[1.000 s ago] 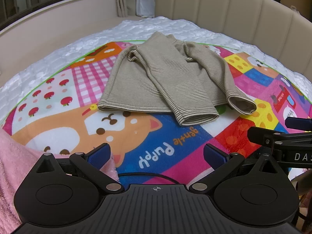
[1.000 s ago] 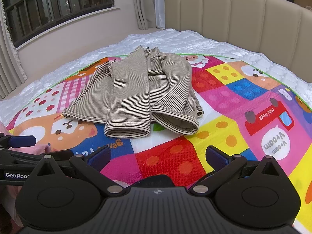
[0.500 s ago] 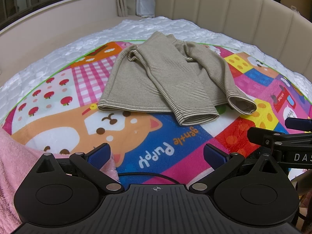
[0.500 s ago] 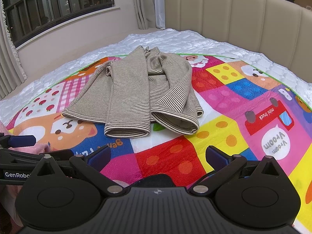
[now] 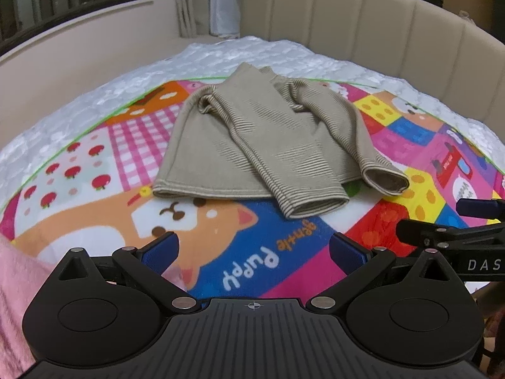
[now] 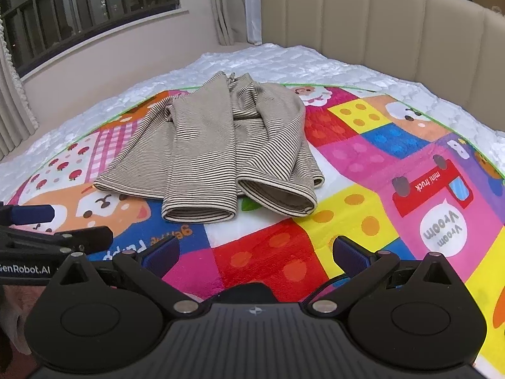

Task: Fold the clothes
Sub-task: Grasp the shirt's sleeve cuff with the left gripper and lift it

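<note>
A beige striped long-sleeved top (image 5: 252, 145) lies on the colourful cartoon play mat (image 5: 252, 262), both sleeves folded in over the body with the cuffs pointing toward me. It also shows in the right wrist view (image 6: 214, 151). My left gripper (image 5: 254, 249) is open and empty, hovering above the mat short of the top's hem. My right gripper (image 6: 255, 252) is open and empty, to the right of the left one, also short of the cuffs. Each gripper's fingers (image 5: 479, 208) show at the edge of the other's view.
The mat covers a white quilted bed (image 5: 94, 94) with a beige padded headboard (image 5: 378, 31) behind. A pink fluffy cloth (image 5: 15, 300) lies at the near left. A wall and a barred window (image 6: 94, 15) are on the left.
Both grippers have lifted and tilted slightly, so the top sits a little lower in view. The top has not moved and the jaws stay open.
</note>
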Tool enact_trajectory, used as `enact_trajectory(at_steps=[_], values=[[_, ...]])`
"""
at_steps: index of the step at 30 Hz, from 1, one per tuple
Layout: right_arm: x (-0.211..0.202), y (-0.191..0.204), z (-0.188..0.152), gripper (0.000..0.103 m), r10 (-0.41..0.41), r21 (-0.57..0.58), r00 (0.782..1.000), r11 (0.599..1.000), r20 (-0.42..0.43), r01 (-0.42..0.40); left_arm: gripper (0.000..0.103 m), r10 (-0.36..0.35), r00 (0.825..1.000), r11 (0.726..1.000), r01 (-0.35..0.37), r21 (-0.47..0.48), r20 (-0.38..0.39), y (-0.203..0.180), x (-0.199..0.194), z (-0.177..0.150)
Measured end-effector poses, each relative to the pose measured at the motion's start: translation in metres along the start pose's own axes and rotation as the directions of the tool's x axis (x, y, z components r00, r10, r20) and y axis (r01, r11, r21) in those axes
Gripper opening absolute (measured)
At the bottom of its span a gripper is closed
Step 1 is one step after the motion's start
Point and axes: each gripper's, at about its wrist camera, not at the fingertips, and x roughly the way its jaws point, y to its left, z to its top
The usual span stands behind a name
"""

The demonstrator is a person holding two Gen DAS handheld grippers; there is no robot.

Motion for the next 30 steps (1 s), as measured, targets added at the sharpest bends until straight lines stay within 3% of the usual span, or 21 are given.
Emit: enact_trajectory(at_steps=[12,15,18,24,27,29,30], values=[[0.008,-0.032,0.044,0.103,-0.038,0.085,0.999,0.996,0.028,0.035,0.103,-0.092,0.996,0.983,0.089,0.159,0.015,-0.006,0.041,0.035],[0.019,-0.045,0.053,0.103,-0.081,0.101,0.997,0.992,0.018,0.079,0.103,-0.160,0.986,0.961,0.165,0.220,-0.038,-0.013,0.058,0.041],[0.030,-0.054,0.059,0.103,-0.106,0.118,0.994,0.987,0.004,0.104,0.103,-0.204,0.976,0.922,0.219,0.321,-0.080,-0.026,0.075,0.040],[0.050,-0.057,0.070,0.103,-0.111,0.130,0.994,0.985,-0.012,0.111,0.103,-0.189,0.970,0.850,0.240,0.469,-0.154,-0.044,0.110,0.032],[0.059,-0.054,0.074,0.103,-0.108,0.128,0.994,0.986,-0.020,0.109,0.103,-0.171,0.967,0.834,0.245,0.495,-0.191,-0.044,0.130,0.030],[0.064,-0.052,0.075,0.103,-0.108,0.124,0.994,0.986,-0.028,0.111,0.101,-0.195,0.955,0.831,0.282,0.479,-0.224,-0.039,0.138,0.033],[0.066,-0.051,0.075,0.103,-0.109,0.120,0.994,0.986,-0.032,0.112,0.091,-0.207,0.950,0.835,0.296,0.464,-0.233,-0.036,0.141,0.036]])
